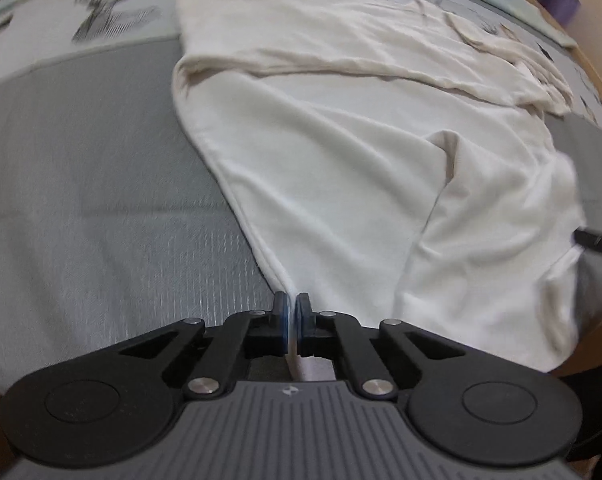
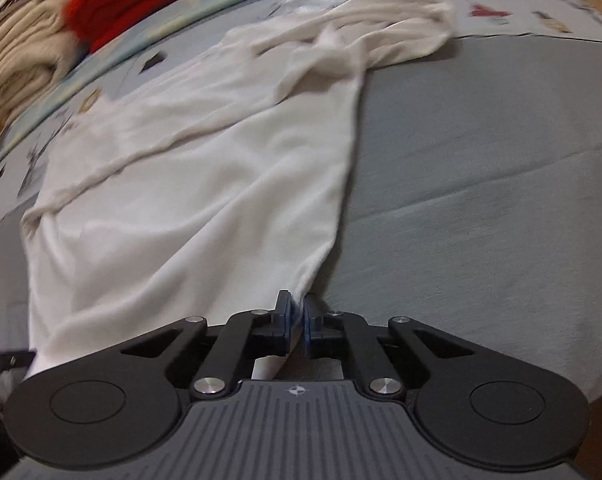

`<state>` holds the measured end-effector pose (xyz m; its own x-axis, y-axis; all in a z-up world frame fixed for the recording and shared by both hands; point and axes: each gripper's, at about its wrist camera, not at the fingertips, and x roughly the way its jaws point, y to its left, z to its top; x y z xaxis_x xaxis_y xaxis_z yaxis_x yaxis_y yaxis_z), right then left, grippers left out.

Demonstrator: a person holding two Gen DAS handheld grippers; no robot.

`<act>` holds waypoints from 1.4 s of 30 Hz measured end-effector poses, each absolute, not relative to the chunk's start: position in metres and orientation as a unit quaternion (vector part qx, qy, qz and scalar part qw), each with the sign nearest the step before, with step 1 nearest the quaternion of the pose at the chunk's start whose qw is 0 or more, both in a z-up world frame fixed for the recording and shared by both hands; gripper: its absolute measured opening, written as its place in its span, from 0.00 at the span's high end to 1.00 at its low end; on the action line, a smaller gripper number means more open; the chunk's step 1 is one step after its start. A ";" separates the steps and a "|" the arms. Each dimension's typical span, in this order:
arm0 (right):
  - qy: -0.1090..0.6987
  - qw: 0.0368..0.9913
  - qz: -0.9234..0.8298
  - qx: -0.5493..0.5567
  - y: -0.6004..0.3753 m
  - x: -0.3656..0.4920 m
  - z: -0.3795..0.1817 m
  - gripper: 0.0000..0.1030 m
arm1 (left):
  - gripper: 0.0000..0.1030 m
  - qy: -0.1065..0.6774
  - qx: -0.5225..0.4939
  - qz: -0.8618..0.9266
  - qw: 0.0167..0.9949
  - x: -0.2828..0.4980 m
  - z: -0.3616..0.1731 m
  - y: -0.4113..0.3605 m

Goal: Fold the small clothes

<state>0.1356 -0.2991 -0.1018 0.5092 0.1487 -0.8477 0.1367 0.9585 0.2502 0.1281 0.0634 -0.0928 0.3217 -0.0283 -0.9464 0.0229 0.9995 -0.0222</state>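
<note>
White garment (image 1: 341,168) lies spread and wrinkled across a grey mat (image 1: 81,168), its far part reaching onto a pale printed cloth (image 1: 113,12) with a dark deer-like drawing. The left tongs (image 1: 292,312) are pinching the garment's near left corner, the hemmed edge running straight up from between the blue pads, which are pressed together on the fabric. The right tongs (image 2: 298,312) are likewise clamped on the garment's (image 2: 205,184) near right corner, fabric drawn taut into the narrow slit between the pads. From the right wrist view, the garment's far end is bunched into a twisted roll (perhaps a sleeve, though the blur makes it hard to tell). Beyond the garment's far left edge in that view sit a red fabric item (image 2: 125,4) and a cream folded pile (image 2: 25,52), well apart from it. The grey mat (image 2: 481,184) to the garment's right is creased.
</note>
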 end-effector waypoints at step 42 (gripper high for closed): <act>0.376 0.919 0.036 0.114 -0.302 0.239 -0.010 0.66 | 0.67 0.442 -0.065 -0.011 0.895 0.255 0.041 0.074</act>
